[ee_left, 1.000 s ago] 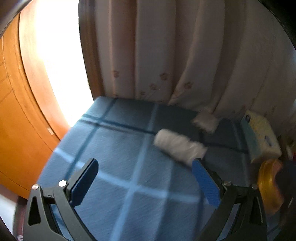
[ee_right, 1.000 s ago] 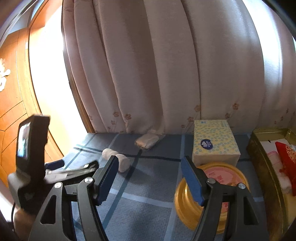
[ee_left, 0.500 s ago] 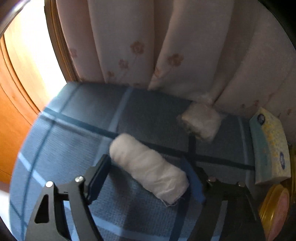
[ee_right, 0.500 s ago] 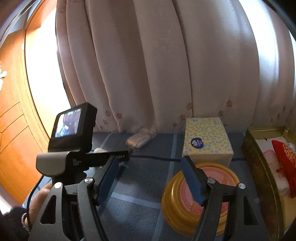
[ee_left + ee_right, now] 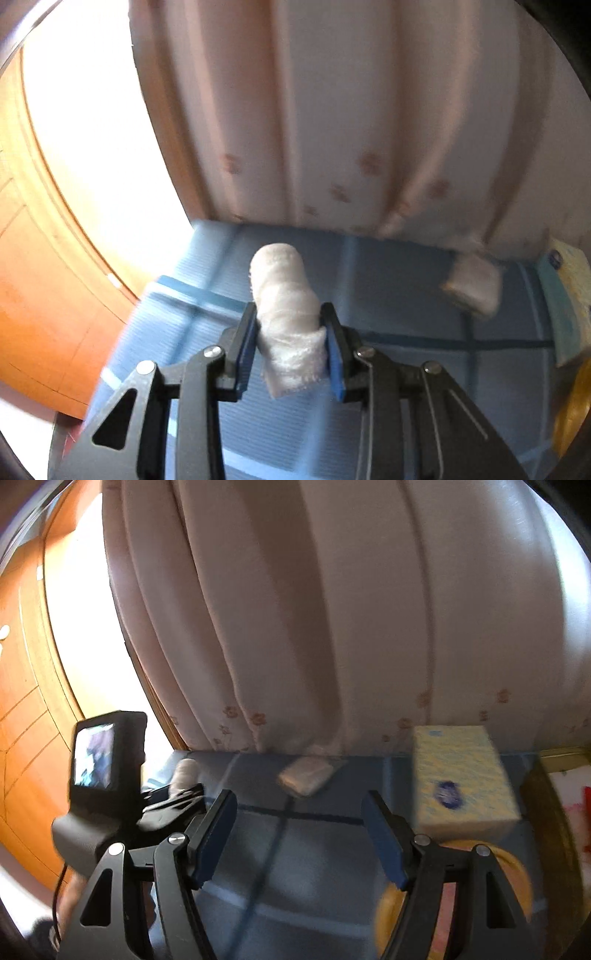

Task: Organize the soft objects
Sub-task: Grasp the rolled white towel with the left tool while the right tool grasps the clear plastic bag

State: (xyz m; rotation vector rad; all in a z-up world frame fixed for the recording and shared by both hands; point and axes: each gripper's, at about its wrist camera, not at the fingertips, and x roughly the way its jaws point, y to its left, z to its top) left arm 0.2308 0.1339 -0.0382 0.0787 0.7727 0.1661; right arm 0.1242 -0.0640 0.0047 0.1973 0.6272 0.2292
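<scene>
My left gripper [image 5: 290,332] is shut on a rolled white towel [image 5: 286,295], held above the blue checked cloth [image 5: 399,295]; the roll sticks out past the pads. The towel tip also shows in the right wrist view [image 5: 184,771], beyond the left gripper's body [image 5: 110,794]. A second folded white towel [image 5: 474,286] lies at the curtain foot, also in the right wrist view [image 5: 306,775]. My right gripper [image 5: 299,834] is open and empty above the cloth. A gold tin [image 5: 550,771] holding red and white soft items sits at far right.
A yellow tissue box [image 5: 461,779] stands at the back right, with a round gold lid [image 5: 495,893] in front of it. A pale flowered curtain [image 5: 332,627] hangs behind the table. A wooden door [image 5: 44,277] is on the left.
My left gripper closed on the rolled towel and lifted it off the cloth. The right gripper shifted slightly left, staying open.
</scene>
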